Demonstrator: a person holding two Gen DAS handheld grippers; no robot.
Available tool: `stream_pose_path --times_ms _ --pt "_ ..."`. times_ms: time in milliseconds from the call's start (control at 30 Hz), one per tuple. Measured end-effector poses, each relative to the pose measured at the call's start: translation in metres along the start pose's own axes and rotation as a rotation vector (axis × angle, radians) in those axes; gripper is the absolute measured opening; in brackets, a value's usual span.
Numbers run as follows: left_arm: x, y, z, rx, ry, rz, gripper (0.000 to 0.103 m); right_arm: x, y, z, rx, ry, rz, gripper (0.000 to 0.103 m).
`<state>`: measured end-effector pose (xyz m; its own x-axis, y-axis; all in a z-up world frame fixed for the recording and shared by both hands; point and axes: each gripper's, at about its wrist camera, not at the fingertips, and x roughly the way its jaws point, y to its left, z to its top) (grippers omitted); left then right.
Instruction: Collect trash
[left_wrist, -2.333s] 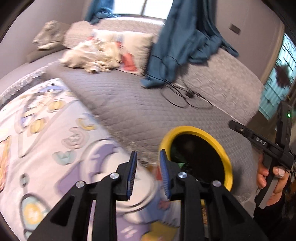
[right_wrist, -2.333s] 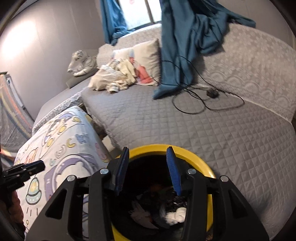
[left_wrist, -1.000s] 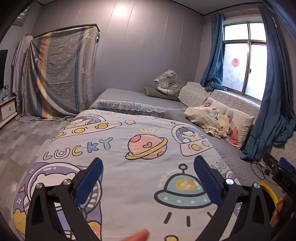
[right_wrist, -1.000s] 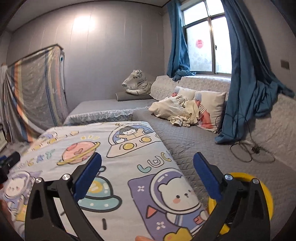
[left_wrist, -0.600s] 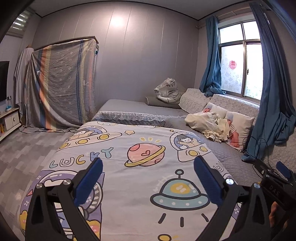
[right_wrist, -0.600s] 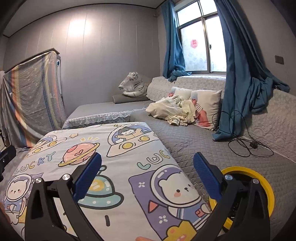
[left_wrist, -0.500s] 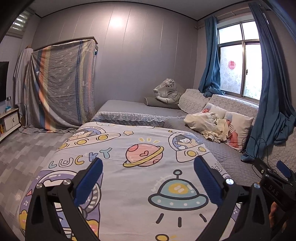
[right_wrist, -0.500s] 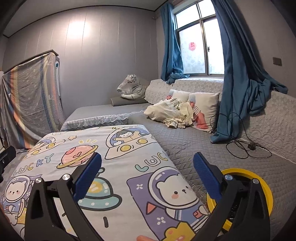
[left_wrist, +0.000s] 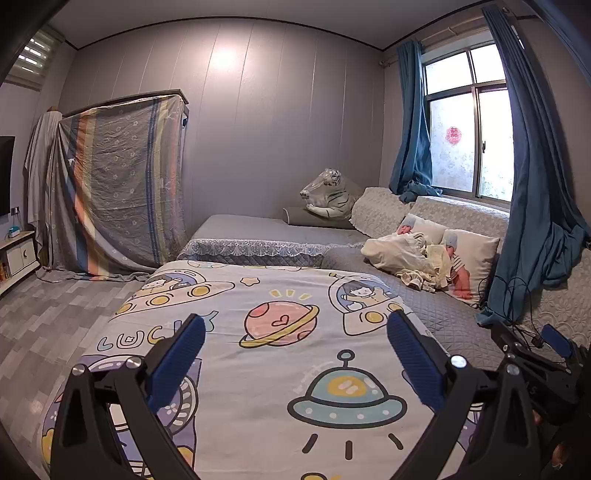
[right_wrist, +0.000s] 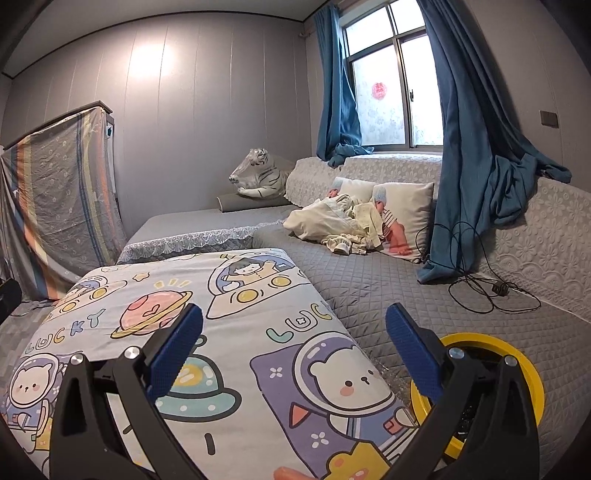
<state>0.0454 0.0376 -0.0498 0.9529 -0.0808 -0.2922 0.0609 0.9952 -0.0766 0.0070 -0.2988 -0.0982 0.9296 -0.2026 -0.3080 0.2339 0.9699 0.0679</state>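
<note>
A yellow-rimmed black trash bin (right_wrist: 532, 373) stands at the lower right of the right wrist view, partly behind my right finger. My right gripper (right_wrist: 293, 343) is wide open and empty, held above the cartoon-print blanket (right_wrist: 229, 332). My left gripper (left_wrist: 295, 354) is also wide open and empty above the same blanket (left_wrist: 280, 369). The right gripper's body shows at the right edge of the left wrist view (left_wrist: 535, 365). No loose trash shows on the blanket.
A grey quilted bed (right_wrist: 388, 280) with pillows and crumpled cloth (right_wrist: 340, 221), a black cable (right_wrist: 480, 291), a toy tiger (right_wrist: 258, 177), blue curtains (right_wrist: 480, 147) and a window lie ahead. A striped sheet (left_wrist: 118, 184) covers furniture left; grey floor (left_wrist: 44, 317) lies beside it.
Both grippers lifted away from the bin and opened wide, now looking level across the room. In the last half second the views barely shift.
</note>
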Motion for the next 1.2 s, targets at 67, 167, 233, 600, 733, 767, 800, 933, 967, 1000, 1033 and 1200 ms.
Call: stream_pose_path --times_ms 67,167,233,600,733,767,800,933,967,1000,1033,1200 --pt "0.0001 -0.0018 -0.0003 0.001 0.004 -0.001 0.095 0.0009 -0.0007 -0.0002 0.002 0.005 0.002 0.095" --pt "0.0003 -0.0019 -0.0005 0.002 0.004 0.001 0.095 0.0016 -0.0013 -0.0009 0.005 0.009 0.002 0.095" --pt "0.0004 -0.0020 -0.0008 0.002 0.005 0.001 0.095 0.0020 -0.0017 -0.0015 0.008 0.012 0.002 0.095" --pt "0.0017 -0.0043 -0.0014 0.013 0.005 0.001 0.095 0.0047 -0.0038 -0.0021 0.020 0.022 0.000 0.095" --pt "0.0023 -0.0045 -0.0015 0.013 0.008 -0.001 0.095 0.0063 -0.0028 -0.0041 0.018 0.034 0.004 0.095" --pt "0.0027 -0.0047 -0.0014 0.014 0.009 -0.001 0.095 0.0065 -0.0026 -0.0043 0.018 0.036 0.005 0.095" --pt "0.0028 -0.0048 -0.0017 0.015 0.010 0.000 0.095 0.0070 -0.0027 -0.0046 0.018 0.038 0.005 0.095" --pt "0.0025 -0.0052 -0.0019 0.014 0.008 0.000 0.095 0.0077 -0.0025 -0.0046 0.019 0.040 0.006 0.095" --pt "0.0027 -0.0053 -0.0021 0.015 0.007 0.002 0.095 0.0076 -0.0025 -0.0046 0.020 0.040 0.005 0.095" --pt "0.0031 -0.0053 -0.0027 0.015 0.007 0.002 0.095 0.0077 -0.0024 -0.0048 0.021 0.041 0.005 0.095" --pt "0.0036 -0.0055 -0.0031 0.015 0.008 0.001 0.095 0.0079 -0.0026 -0.0048 0.020 0.042 0.006 0.095" --pt "0.0049 -0.0048 -0.0038 0.014 0.013 -0.002 0.095 0.0095 -0.0017 -0.0050 0.019 0.051 0.009 0.095"
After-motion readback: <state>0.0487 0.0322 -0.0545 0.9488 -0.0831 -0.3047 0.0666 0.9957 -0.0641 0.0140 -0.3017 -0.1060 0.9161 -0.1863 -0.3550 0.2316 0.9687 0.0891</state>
